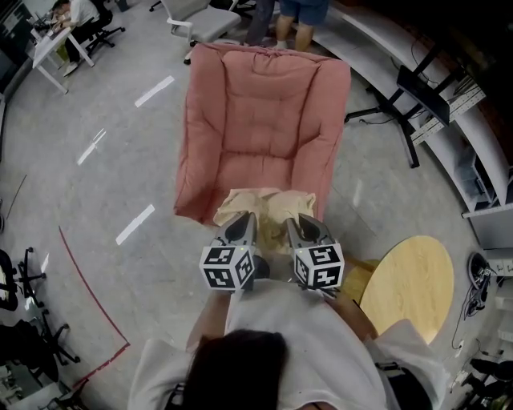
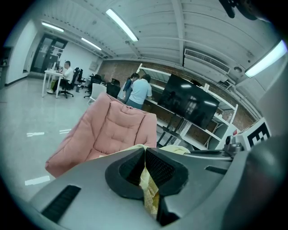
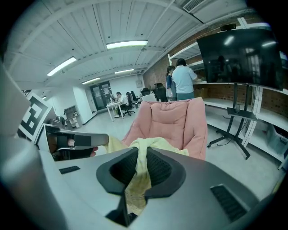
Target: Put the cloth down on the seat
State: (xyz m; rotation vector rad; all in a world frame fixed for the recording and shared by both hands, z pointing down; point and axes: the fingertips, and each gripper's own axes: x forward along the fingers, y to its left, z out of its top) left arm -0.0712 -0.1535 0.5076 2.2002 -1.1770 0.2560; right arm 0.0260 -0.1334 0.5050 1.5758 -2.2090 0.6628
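Observation:
A pale yellow cloth (image 1: 267, 205) hangs between my two grippers, just in front of the pink cushioned seat (image 1: 260, 128). My left gripper (image 1: 242, 228) is shut on the cloth's left part; in the left gripper view the cloth (image 2: 148, 188) is pinched between the black pads (image 2: 159, 168). My right gripper (image 1: 300, 228) is shut on the right part, and the cloth (image 3: 139, 173) bunches between its pads (image 3: 157, 168). Both grippers are side by side at the seat's near edge. The seat (image 2: 110, 130) (image 3: 173, 123) lies straight ahead in both gripper views.
A round wooden table (image 1: 409, 284) stands at my right. A monitor stand (image 1: 417, 100) and a long curved desk (image 1: 481, 152) lie right of the seat. People (image 1: 292, 20) stand behind the seat; another sits at a desk (image 1: 56, 48) far left. Red tape (image 1: 88, 292) marks the floor.

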